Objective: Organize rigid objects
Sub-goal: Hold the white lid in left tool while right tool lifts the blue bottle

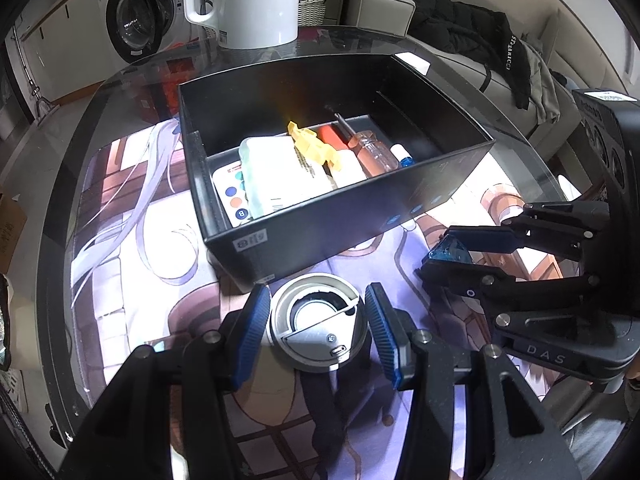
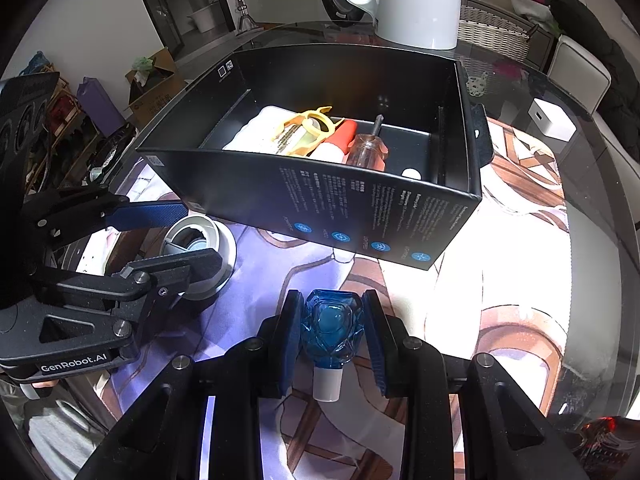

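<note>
Kettle [image 1: 248, 4] top cut off; box [image 2: 360, 208] print unreadable; screwdriver [image 2: 368, 148] tip hidden.

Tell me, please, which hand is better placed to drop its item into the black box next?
Probably the right. Its tool already clamps the blue faceted glass bottle, facing the black cardboard box. The left tool only straddles the round grey lidded device, pads apparently not touching.
</note>
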Available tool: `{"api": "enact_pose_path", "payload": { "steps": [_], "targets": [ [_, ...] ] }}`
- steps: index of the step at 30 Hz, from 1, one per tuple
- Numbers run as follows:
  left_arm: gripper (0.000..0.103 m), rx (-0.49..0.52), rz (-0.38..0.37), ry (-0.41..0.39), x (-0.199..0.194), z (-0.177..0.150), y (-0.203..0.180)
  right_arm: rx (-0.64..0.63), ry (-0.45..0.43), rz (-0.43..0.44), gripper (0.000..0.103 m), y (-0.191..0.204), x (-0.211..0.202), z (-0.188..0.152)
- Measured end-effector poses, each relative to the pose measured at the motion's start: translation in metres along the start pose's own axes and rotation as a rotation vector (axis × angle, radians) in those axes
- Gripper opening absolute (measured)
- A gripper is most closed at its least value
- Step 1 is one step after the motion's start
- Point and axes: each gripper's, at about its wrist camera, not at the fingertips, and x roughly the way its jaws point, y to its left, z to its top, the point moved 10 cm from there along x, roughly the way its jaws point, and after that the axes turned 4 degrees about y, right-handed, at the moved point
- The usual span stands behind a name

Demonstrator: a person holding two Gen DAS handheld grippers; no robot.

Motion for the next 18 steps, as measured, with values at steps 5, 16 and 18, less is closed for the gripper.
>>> {"api": "enact_pose_path", "payload": {
  "steps": [5, 16, 18],
  "targets": [
    [0.05, 0.007, -0.008, 0.036, 0.008, -0.004, -0.003, 0.0, 0.0, -0.002, 0.031, 0.001, 0.0, -0.001],
    [0.048, 0.065, 0.029, 0.027, 0.011, -0.005, -0.016, -0.001, 0.001, 0.004, 0.031, 0.001, 0.0, -0.002],
    [0.048, 0.075, 0.027, 0.023, 0.009, -0.005, -0.019, 0.002, 0.0, 0.007, 0.031, 0.001, 0.0, -0.002]
  ]
}}
